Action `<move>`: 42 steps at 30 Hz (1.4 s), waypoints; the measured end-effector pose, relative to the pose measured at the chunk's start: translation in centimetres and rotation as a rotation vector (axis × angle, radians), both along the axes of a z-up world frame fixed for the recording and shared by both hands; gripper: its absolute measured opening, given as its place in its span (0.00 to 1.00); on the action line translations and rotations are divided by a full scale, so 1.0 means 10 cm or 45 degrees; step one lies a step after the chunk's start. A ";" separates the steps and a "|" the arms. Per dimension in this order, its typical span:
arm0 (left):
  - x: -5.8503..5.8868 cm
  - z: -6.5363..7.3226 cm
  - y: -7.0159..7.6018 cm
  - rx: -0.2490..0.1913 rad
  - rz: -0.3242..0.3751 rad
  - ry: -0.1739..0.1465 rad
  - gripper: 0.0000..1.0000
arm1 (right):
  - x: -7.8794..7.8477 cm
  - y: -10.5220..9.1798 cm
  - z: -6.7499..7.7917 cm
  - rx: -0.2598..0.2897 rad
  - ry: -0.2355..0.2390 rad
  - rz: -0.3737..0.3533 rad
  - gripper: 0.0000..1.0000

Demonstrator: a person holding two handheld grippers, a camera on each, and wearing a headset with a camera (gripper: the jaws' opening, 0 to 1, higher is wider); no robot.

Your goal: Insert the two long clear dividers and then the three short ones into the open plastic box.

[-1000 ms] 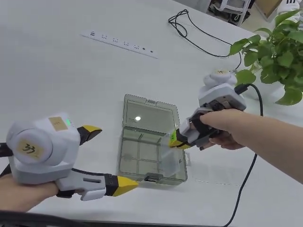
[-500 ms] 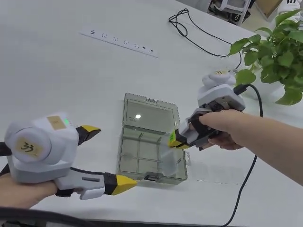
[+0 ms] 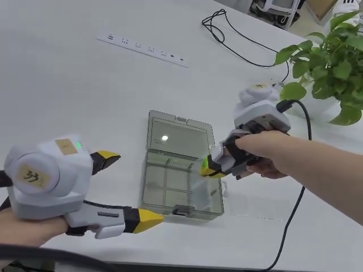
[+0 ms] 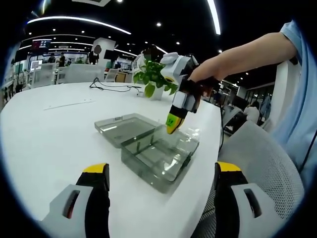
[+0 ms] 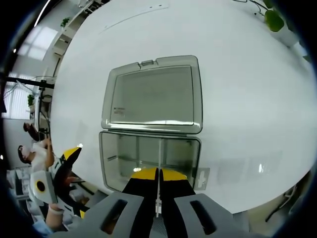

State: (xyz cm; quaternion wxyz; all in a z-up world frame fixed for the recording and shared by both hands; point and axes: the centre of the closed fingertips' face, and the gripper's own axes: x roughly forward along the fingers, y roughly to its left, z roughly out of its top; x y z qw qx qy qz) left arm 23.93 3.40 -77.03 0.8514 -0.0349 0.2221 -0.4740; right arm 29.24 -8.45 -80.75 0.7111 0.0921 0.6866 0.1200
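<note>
While the left gripper [image 3: 137, 185] hangs open near the table's [image 3: 68, 85] front edge, the right gripper [image 3: 207, 168], clamped on a divider [image 5: 159, 148], holds it above the box [image 3: 148, 190], its length running hinge-to-front.

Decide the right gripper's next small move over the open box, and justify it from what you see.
Probably lower the right gripper straight down a little. Its jaws are shut on a clear divider, which it holds edge-on just above the box, beside the fitted dividers. The left gripper is open and apart from the box.
</note>
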 end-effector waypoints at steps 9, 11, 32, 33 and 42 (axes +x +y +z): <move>-0.02 0.01 -0.05 0.000 -0.010 0.001 0.89 | -0.02 0.01 -0.03 -0.034 -0.028 0.031 0.02; -0.02 0.01 -0.06 0.000 -0.010 0.002 0.89 | -0.01 0.02 -0.04 -0.045 -0.034 0.046 0.02; -0.02 -0.01 -0.05 0.033 -0.025 0.009 0.88 | 0.01 0.05 -0.19 -0.071 -0.083 0.184 0.04; -0.02 -0.01 -0.05 0.035 -0.028 0.009 0.88 | 0.01 0.05 -0.19 -0.070 -0.085 0.185 0.04; -0.05 -0.02 -0.05 0.050 -0.034 0.009 0.88 | 0.01 0.08 -0.17 0.004 -0.125 0.195 0.08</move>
